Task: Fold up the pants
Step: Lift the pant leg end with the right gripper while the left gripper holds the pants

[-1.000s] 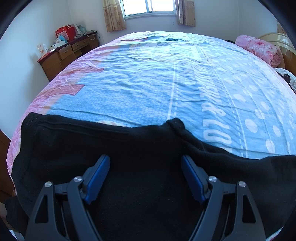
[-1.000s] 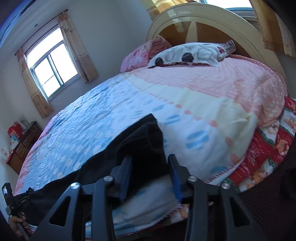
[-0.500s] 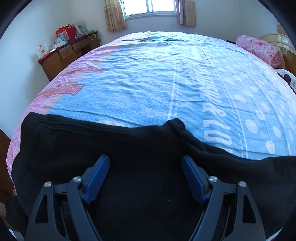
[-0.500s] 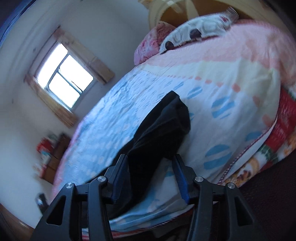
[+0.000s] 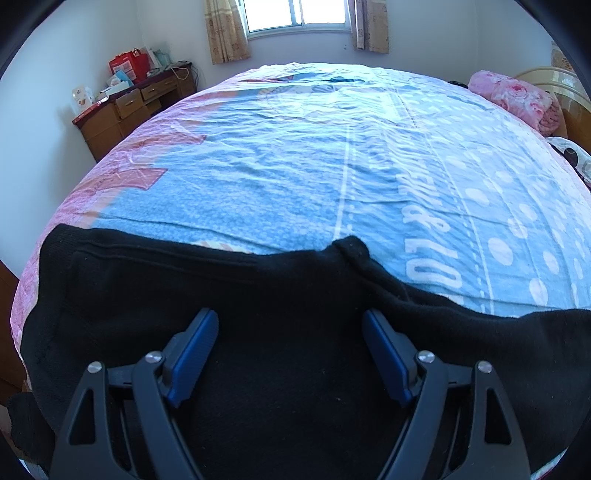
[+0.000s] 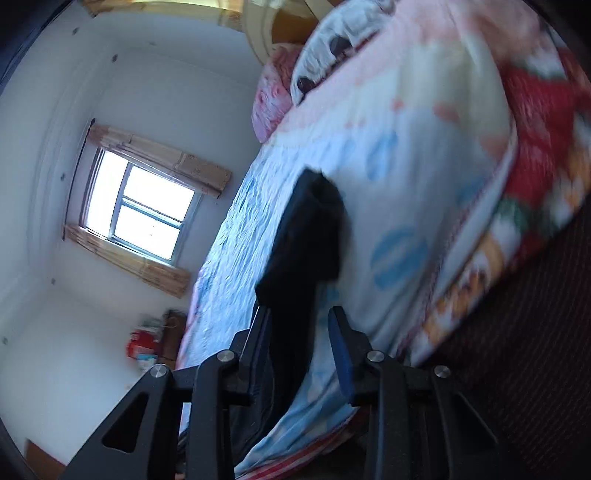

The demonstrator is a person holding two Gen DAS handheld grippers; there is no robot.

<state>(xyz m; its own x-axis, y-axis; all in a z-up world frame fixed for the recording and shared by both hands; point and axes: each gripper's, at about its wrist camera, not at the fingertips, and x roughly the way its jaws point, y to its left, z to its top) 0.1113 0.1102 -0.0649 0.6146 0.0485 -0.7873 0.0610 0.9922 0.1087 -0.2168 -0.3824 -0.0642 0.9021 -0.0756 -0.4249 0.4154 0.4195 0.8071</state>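
Black pants (image 5: 184, 280) lie flat along the near edge of a bed with a blue and pink sheet (image 5: 295, 166). My left gripper (image 5: 288, 317) hovers over the waist part with its jaws wide apart and nothing pinched between them. In the right wrist view the view is tilted and blurred. The end of a black pants leg (image 6: 310, 229) runs between the jaws of my right gripper (image 6: 299, 312), which are closing. The cloth lies against the left pad, and a strip of sheet (image 6: 406, 166) still shows beside the right pad.
A wooden dresser (image 5: 129, 107) with boxes stands at the far left wall under a window (image 5: 295, 14). A pink pillow (image 5: 517, 96) and a patterned pillow (image 6: 332, 48) lie by the headboard. Dark floor (image 6: 535, 332) borders the bed's near side.
The right gripper has rolled and sunk, so its view now tilts sharply, and its jaws have narrowed around the pants leg. The left gripper and the waist part have not moved.
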